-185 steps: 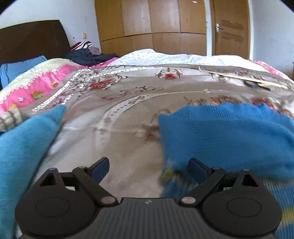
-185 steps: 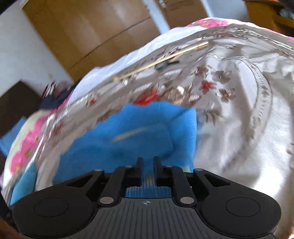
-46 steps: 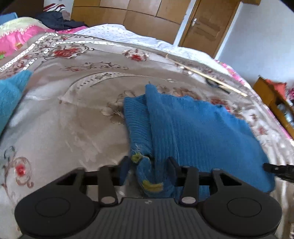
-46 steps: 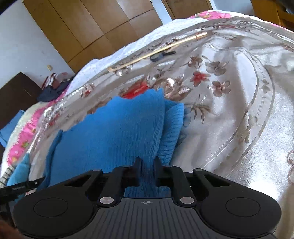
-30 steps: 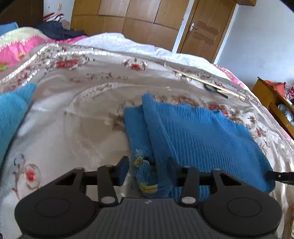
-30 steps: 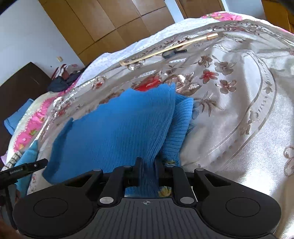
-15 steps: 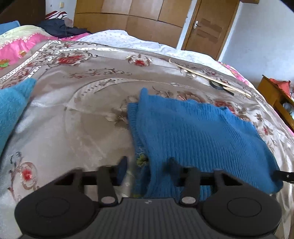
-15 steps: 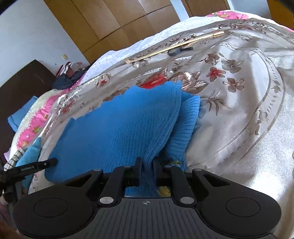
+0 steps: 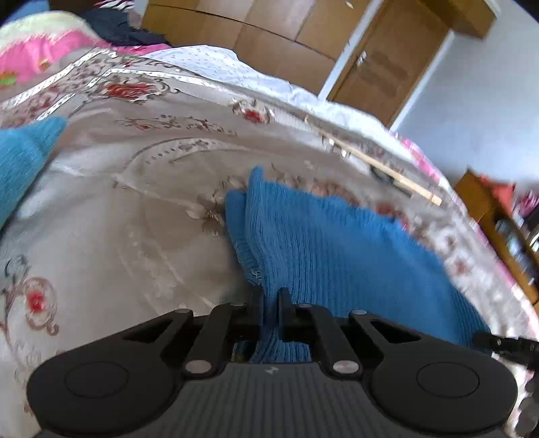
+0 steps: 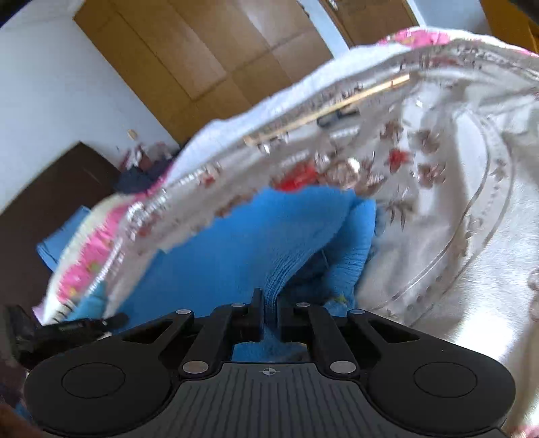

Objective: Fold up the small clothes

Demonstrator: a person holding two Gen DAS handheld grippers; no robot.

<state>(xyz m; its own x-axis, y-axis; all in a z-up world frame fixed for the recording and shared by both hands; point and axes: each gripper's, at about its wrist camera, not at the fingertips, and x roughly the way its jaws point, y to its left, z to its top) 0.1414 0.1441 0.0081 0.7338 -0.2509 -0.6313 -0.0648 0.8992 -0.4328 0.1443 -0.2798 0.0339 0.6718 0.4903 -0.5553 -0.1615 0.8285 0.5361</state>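
A blue knit sweater [image 9: 330, 246] lies partly folded on the floral bedspread [image 9: 118, 202]. My left gripper [image 9: 269, 300] is shut on the sweater's near left edge. My right gripper [image 10: 269, 303] is shut on the sweater [image 10: 242, 242] at its near right edge and holds that edge lifted; a folded sleeve with a yellow mark lies to the right of it. Each gripper's tip shows at the edge of the other's view. Both views are blurred by motion.
A second blue knit garment [image 9: 20, 158] lies at the left. A long wooden stick [image 9: 380, 168] and a dark object lie at the far side of the bed. Wooden wardrobes [image 9: 269, 30] and a door stand behind, a wooden shelf [image 9: 505, 222] to the right.
My left gripper has closed on the sweater's near left edge; half a second ago its jaws were apart around it. The right gripper, still shut on the sweater, has tilted and lifted the edge.
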